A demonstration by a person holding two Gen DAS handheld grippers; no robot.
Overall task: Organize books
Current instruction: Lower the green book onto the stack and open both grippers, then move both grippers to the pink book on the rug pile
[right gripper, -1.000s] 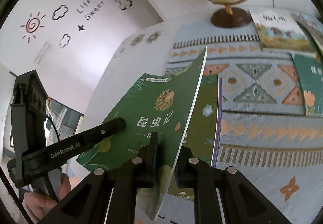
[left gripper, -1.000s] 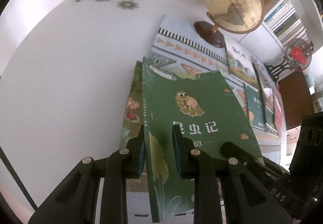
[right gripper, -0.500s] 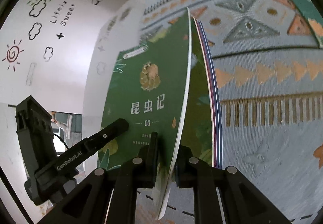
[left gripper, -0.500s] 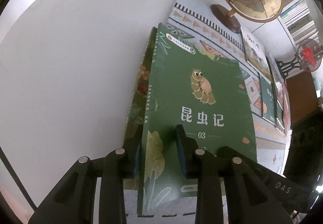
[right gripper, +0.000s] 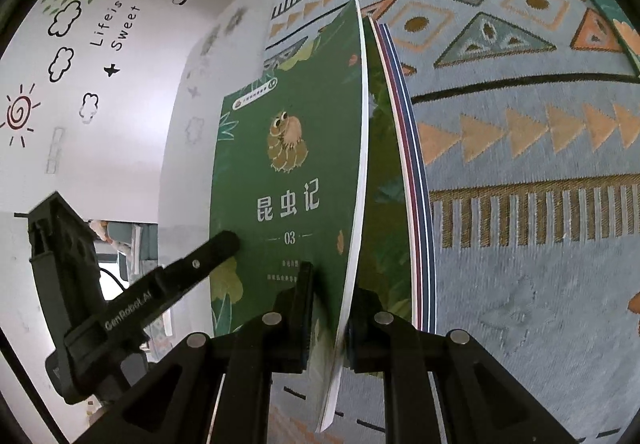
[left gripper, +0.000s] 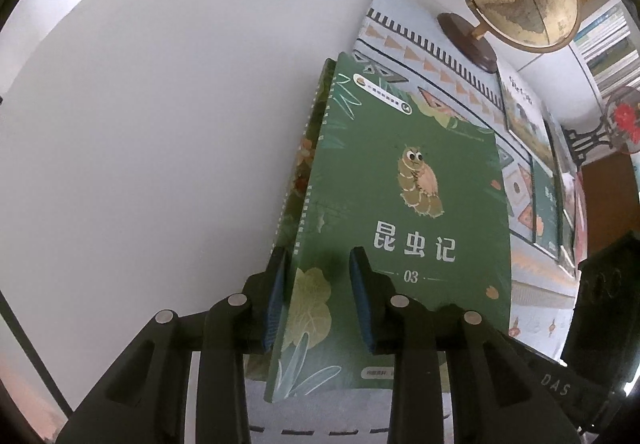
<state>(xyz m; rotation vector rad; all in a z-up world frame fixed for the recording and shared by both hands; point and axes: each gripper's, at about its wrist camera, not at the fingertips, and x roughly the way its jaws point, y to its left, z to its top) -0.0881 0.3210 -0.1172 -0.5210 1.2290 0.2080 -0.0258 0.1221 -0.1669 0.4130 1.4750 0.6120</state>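
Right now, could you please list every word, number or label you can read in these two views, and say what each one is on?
"昆虫记": cover of the green book
"03": same cover, below the title
"Life is Sweet": drawing on the white wall
"GenRobot.AI": finger of the left gripper
"DAS": part of the right gripper
Badge at the cover's top, fine print at its foot, and the far picture book title: too small to read.

Soft, even daylight fills both my views; the white wall (left gripper: 160, 124) near my left tool glares, edges bow and darken, and shadows stay faint.
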